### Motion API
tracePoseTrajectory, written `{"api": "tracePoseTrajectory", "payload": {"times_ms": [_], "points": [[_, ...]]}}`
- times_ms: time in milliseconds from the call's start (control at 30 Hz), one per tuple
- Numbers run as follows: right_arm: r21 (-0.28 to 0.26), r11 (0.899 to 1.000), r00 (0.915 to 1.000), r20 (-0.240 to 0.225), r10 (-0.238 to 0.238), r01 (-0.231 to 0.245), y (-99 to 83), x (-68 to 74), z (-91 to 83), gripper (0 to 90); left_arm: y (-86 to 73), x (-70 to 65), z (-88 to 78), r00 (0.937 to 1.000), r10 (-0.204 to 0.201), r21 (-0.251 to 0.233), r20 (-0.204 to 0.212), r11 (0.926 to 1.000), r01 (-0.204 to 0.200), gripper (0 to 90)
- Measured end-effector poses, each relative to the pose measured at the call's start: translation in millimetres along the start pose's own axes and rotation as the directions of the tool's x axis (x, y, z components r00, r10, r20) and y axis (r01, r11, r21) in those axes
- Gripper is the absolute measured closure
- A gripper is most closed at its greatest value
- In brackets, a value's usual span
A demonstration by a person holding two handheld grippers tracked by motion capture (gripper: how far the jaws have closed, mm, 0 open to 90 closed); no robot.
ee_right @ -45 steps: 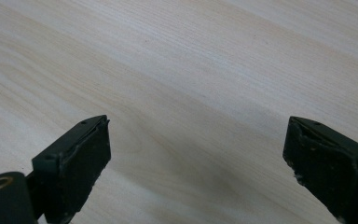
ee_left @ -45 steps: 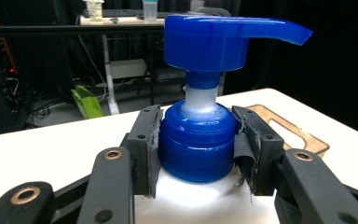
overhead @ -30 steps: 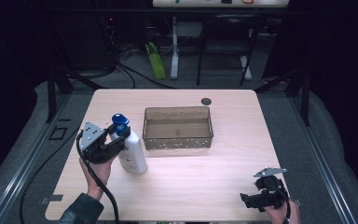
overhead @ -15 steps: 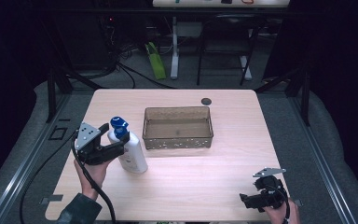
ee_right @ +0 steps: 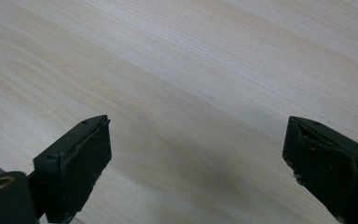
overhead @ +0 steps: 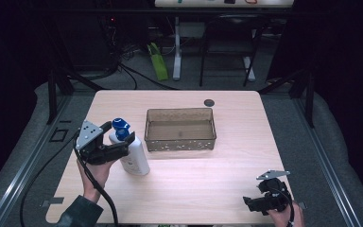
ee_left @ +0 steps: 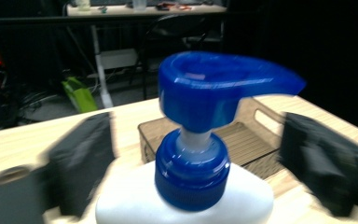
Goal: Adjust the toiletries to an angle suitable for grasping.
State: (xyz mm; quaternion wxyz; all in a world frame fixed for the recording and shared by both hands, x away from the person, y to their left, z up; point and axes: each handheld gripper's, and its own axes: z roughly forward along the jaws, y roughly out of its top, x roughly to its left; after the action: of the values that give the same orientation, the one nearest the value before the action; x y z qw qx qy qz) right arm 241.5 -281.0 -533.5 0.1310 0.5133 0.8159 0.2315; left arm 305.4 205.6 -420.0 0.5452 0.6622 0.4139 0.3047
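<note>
A white plastic pump bottle with a blue dispenser head [overhead: 133, 152] stands upright on the light wooden table [overhead: 194, 179], left of a translucent brown plastic bin [overhead: 180, 129]. The left gripper [overhead: 118, 142] has its jaws spread wide on either side of the bottle's upper body, not gripping it. The right gripper [overhead: 253, 204] sits low at the near right corner, jaws wide apart over bare wood.

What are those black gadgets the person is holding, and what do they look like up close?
They are hand-held grippers. The left gripper and right gripper are both black, each with two blocky jaws faced with dark pads, a grey three-cornered plate on top and a black cable trailing off. The person wears a dark sleeve on the left arm.
</note>
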Motion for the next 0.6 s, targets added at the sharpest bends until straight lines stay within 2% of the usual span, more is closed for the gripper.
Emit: {"api": "tracePoseTrajectory", "payload": {"times_ms": [33,67,100,167,300,467,600], "points": [[0.001,1.0,1.0,-0.001,-0.003,0.003,0.0,-0.2,0.4,7.3,1.4,-0.6,-2.7,1.0,0.004,-0.024,-0.005,0.9997,-0.004,20.7],[0.003,1.0,1.0,-0.002,-0.003,0.003,0.1,0.0,0.7,7.3,2.7,-1.0,-3.6,1.0,0.008,-0.028,-0.002,0.9996,-0.008,26.1],[0.003,1.0,1.0,-0.001,-0.006,0.006,0.2,0.1,1.0,7.5,3.9,-2.3,-4.4,0.9996,0.019,-0.031,-0.019,0.9993,-0.019,31.9],[0.006,1.0,0.9999,-0.003,-0.011,0.011,0.2,0.2,1.4,7.5,3.2,-1.8,-3.2,1.0,0.005,-0.029,0.005,0.9996,-0.004,34.8],[0.004,1.0,0.9999,-0.001,-0.013,0.013,1.0,0.8,1.3,7.7,3.5,-1.8,-1.2,0.9999,0.011,-0.03,0.003,0.9995,-0.011,42.2],[0.007,1.0,0.9999,0.001,-0.015,0.015,0.6,0.7,1.3,7.9,3.2,-0.1,-0.3,1.0,0.002,-0.036,-0.002,0.9994,-0.002,56.7],[0.007,1.0,1.0,0.0,-0.009,0.009,0.1,0.2,0.8,8.0,3.0,-0.2,-0.4,1.0,0.001,-0.038,-0.002,0.9993,-0.001,58.4]]}}
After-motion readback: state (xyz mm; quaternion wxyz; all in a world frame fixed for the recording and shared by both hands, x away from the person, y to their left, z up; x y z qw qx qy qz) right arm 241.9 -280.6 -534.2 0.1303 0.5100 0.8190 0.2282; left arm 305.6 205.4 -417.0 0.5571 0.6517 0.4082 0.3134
